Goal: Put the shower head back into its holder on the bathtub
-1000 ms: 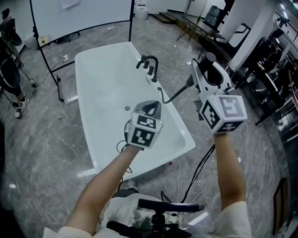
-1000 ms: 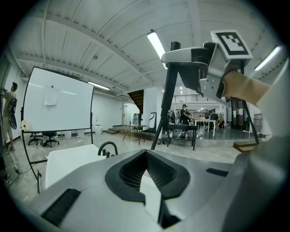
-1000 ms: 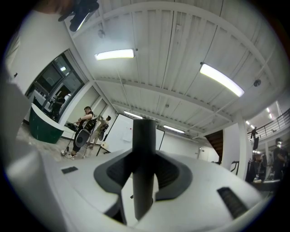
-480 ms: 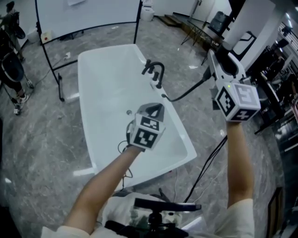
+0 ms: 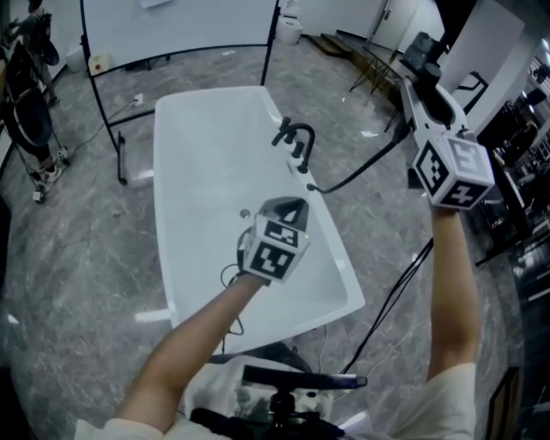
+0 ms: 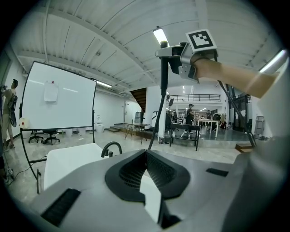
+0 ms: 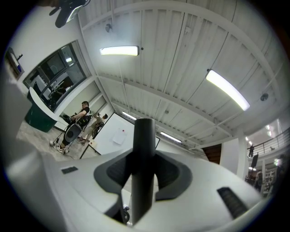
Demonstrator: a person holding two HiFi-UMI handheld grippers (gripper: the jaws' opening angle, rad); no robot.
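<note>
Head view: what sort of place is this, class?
Probably a large lab or studio, not a bathroom: a freestanding bathtub stands on the bare floor near a whiteboard, with work tables beyond.

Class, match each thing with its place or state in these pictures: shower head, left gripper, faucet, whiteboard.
Things:
1. shower head
2. left gripper
3. faucet
4. whiteboard

Places or states:
A. stands on the floor beyond the far end of the bathtub
B. black, mounted on the bathtub's rim
C. handle clamped in the right gripper
D. jaws together, nothing between them

Pairs: 1-C, 2-D, 3-B, 4-A
</note>
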